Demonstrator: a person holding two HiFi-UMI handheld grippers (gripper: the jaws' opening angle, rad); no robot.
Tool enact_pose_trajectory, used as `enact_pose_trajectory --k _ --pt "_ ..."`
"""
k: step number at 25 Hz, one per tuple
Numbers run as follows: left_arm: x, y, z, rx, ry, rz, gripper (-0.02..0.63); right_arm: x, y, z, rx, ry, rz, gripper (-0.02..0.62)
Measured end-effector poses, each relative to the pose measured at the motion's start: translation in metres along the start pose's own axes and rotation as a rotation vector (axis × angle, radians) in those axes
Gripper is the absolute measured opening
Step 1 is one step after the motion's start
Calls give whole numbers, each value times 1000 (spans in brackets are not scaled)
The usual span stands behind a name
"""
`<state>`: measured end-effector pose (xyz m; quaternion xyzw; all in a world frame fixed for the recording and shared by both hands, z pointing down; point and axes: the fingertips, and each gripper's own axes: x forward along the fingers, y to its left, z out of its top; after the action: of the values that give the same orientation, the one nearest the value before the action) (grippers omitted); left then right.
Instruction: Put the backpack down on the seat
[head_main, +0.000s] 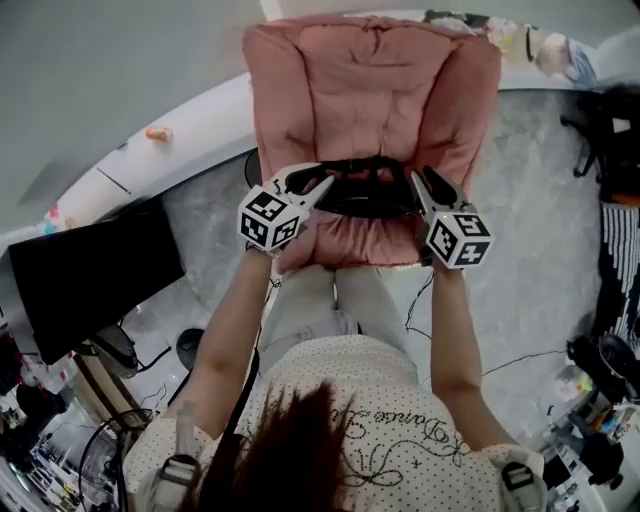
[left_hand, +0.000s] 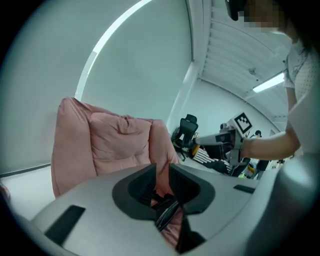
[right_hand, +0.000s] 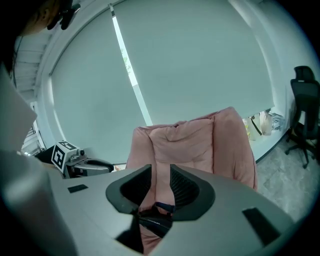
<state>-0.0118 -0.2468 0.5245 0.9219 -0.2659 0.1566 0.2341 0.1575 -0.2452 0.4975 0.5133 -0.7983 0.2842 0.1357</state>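
left gripper (head_main: 322, 184) and right gripper (head_main: 417, 182) clench the backpack (head_main: 366, 204) at its top; keep both level and lower it gently onto the seat (head_main: 370, 90).

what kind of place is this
Most likely an office or lab workspace: a black office chair stands on the grey floor, and a dark monitor sits beside a long curved white desk.

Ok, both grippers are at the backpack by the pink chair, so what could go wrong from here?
Slip: the left gripper and right gripper each have only a black strap in their narrowed jaws. Whether the pads pinch it is unclear, so the backpack could drop.
Tilt: the grippers sit at opposite ends, so uneven lowering onto the pink chair could tip it.
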Motion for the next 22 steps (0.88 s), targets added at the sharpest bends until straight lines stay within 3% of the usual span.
enact_pose_trajectory --k 7,14,22 --pt "-23 -12 55 43 -141 -2 7 -20 12 31 -53 -80 -29 51" --pt "-33 -16 95 121 -192 58 5 -41 21 69 -155 -132 -34 13" --pt "-53 -32 165 254 -298 117 5 -66 39 135 -225 -267 -26 11"
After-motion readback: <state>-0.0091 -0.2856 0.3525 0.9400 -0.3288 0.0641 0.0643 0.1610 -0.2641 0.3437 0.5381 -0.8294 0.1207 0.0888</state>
